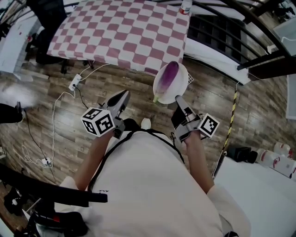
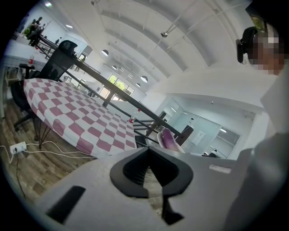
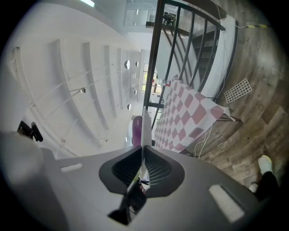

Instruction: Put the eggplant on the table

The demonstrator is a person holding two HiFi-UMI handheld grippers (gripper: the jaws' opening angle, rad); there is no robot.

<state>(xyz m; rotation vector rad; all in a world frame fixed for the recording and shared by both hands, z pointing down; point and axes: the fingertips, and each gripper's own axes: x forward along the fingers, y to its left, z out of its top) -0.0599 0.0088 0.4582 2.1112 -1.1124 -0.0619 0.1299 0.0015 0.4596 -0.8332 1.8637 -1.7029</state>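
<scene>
A purple eggplant (image 1: 167,76) with a white end lies on a white plate (image 1: 179,89). My right gripper (image 1: 178,100) is shut on the plate's near rim and holds it level above the wooden floor, just short of the table (image 1: 120,28) with the pink-and-white checked cloth. In the right gripper view the plate's edge (image 3: 145,128) runs straight out from the jaws, with the eggplant (image 3: 136,131) behind it. My left gripper (image 1: 121,98) hangs beside the plate, shut and holding nothing. The left gripper view shows the eggplant (image 2: 167,138) to its right and the table (image 2: 67,117) ahead.
A bottle (image 1: 186,5) stands at the table's far edge. A power strip (image 1: 75,82) and white cables lie on the floor below the table's near edge. A dark railing (image 1: 217,32) runs to the right of the table, and a black chair (image 1: 46,23) stands at its left.
</scene>
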